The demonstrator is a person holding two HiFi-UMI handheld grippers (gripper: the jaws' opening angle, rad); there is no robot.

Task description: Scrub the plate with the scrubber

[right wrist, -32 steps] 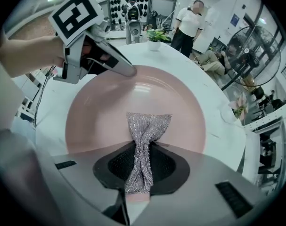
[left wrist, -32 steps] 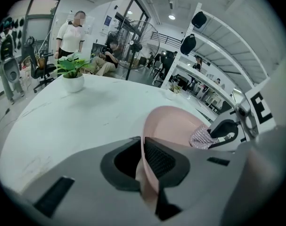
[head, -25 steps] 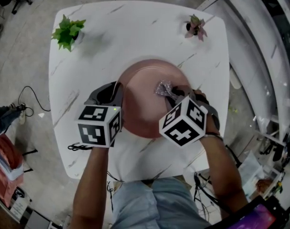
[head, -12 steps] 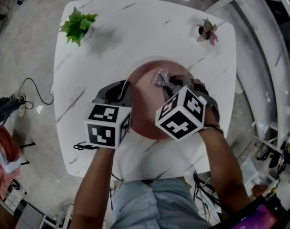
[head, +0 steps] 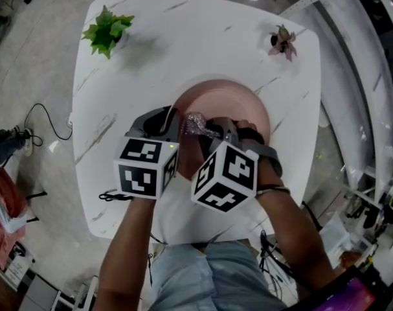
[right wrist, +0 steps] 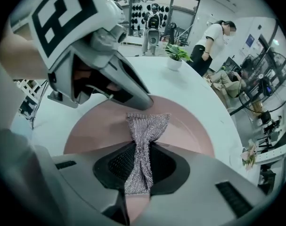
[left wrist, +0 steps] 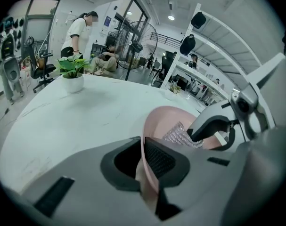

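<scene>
A round pink plate lies on the white marble table. My left gripper is shut on the plate's left rim, which shows clamped between its jaws in the left gripper view. My right gripper is shut on a glittery silver scrubber. The scrubber's free end rests on the plate's left part, close to the left gripper.
A green potted plant stands at the table's far left corner, a small pink-leaved plant at the far right. A cable lies on the floor left of the table. People are in the room beyond the table.
My right gripper has dragged the scrubber leftwards and nearer across the plate, from its middle to beside the left gripper. The left gripper keeps its hold on the rim.
</scene>
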